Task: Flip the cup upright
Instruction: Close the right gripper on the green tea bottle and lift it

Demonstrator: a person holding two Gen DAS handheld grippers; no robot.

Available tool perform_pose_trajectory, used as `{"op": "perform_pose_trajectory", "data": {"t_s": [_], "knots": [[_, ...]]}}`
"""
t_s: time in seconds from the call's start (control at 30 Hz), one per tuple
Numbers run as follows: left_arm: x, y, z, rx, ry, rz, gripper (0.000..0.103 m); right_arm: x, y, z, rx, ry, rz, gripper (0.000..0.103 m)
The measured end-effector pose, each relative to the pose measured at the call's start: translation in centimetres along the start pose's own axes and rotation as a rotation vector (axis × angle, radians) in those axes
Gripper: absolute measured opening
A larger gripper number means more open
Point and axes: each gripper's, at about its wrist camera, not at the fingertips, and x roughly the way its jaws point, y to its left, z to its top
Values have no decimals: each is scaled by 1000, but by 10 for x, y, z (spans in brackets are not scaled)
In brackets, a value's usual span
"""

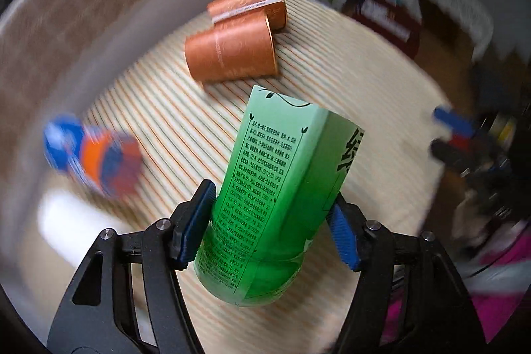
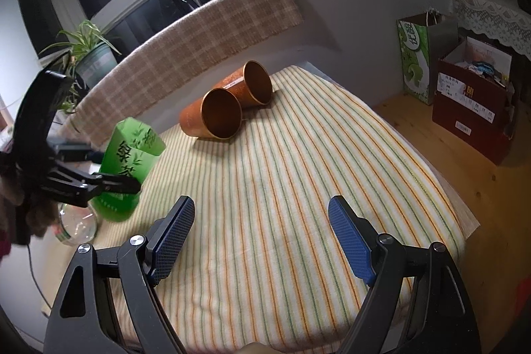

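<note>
My left claw [image 1: 268, 218] is clamped on the translucent green plastic cup with black printed characters [image 1: 275, 188], its blue pads pressed to either side near the cup's base. In the right wrist view the cup [image 2: 127, 168] hangs tilted at the left edge of the striped cloth-covered bench [image 2: 298, 175], its open rim pointing up and away. My right claw [image 2: 262, 238] hovers low over the cloth, pads spread wide apart with nothing between them. Two copper-coloured metal tumblers [image 2: 229, 102] lie on their sides, touching, farther back.
</note>
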Motion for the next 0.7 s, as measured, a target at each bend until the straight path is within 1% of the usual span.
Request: {"op": "perform_pose_trajectory", "data": {"t_s": [0.1, 0.13, 0.17, 0.23, 0.33, 0.47, 0.53, 0.57, 0.6, 0.7], "knots": [[6, 16, -12, -167, -36, -71, 68, -2, 3, 0, -7, 1, 3, 83], [8, 22, -15, -216, -48, -87, 68, -2, 5, -1, -10, 4, 6, 83], [9, 28, -18, -263, -63, -85, 68, -2, 6, -1, -14, 7, 7, 83], [9, 31, -23, -321, -79, -86, 68, -3, 11, -3, -25, 11, 12, 83], [14, 44, -31, -404, -93, -108, 68, -7, 20, -5, -51, 10, 14, 83], [21, 52, -36, -426, -97, -90, 69, -12, 30, -7, -66, 7, 18, 83], [18, 56, -38, -432, -102, -90, 72, -13, 33, -8, -70, 10, 23, 83], [19, 57, -40, -436, -102, -97, 76, -13, 36, -9, -72, 13, 26, 83], [17, 59, -42, -438, -106, -100, 77, -12, 38, -10, -74, 16, 29, 83], [6, 60, -49, -419, -142, -62, 77, -11, 44, -10, -67, 37, 57, 83]]}}
